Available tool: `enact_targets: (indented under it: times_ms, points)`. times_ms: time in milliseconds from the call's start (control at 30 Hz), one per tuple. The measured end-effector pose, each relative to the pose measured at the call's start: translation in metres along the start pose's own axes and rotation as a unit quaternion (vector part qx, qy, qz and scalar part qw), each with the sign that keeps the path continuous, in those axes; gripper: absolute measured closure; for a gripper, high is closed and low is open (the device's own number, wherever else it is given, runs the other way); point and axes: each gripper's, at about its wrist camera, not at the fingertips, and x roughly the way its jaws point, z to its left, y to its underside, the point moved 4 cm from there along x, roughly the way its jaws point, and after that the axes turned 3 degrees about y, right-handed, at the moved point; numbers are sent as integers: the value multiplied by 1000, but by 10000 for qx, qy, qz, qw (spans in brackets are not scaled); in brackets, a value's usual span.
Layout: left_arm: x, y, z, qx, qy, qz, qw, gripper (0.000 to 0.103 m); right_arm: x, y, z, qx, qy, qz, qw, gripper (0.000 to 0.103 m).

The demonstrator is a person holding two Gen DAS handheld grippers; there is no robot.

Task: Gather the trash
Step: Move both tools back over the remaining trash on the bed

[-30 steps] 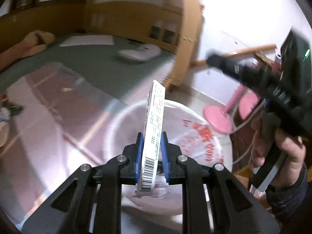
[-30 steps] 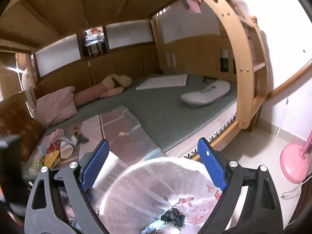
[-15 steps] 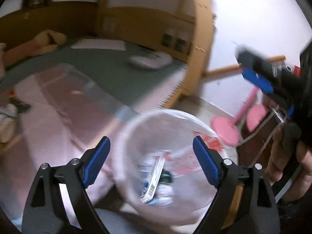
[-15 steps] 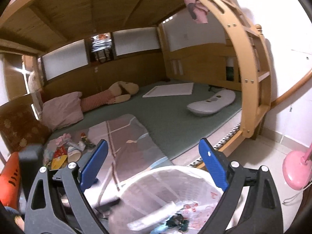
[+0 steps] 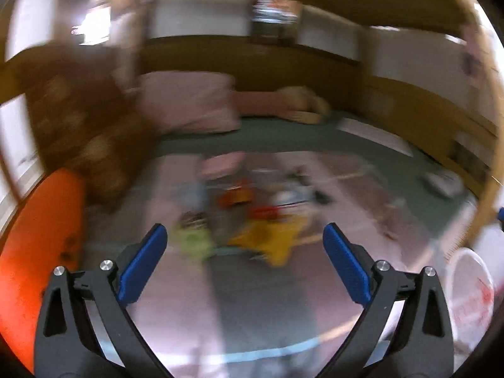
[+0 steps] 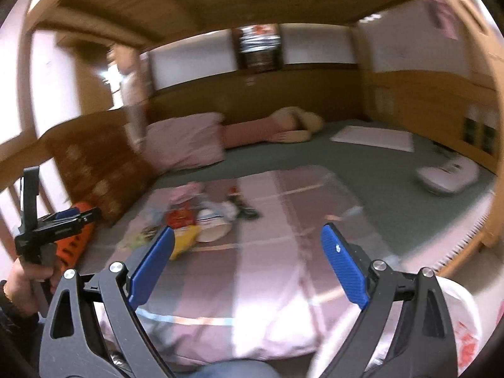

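- My left claw (image 5: 244,247) stands wide, its blue pads (image 5: 143,266) far apart with nothing between them; it points at the trash pile (image 5: 252,217) on the bed — that view is heavily blurred
- My right claw (image 6: 247,252) is spread just as wide and empty; it hangs over the near edge of the pink blanket (image 6: 252,289)
- The trash pile (image 6: 201,220) lies toward the blanket's far left corner: a yellow wrapper (image 6: 186,241), a red packet (image 6: 179,217) and a paper cup (image 6: 212,228) tipped on its side, all crowded together; the smaller bits I cannot make out
- The white bag-lined bin (image 6: 463,324) sits off the bed's near right corner — well apart from the pile
- A pink pillow (image 6: 186,140) rests at the bed's far left; a white pad (image 6: 447,173) lies near its right edge
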Motion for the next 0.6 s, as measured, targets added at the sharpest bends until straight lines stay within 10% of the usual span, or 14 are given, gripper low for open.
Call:
enact_targets:
  times_ms: [133, 600]
  points:
    - [-4, 14, 39, -806, -87, 203, 9965, 4, 29, 3, 57, -547, -314, 146, 9979, 11]
    - [6, 26, 35, -552, -160, 380, 9976, 4, 47, 8, 85, -392, -537, 284, 9974, 11]
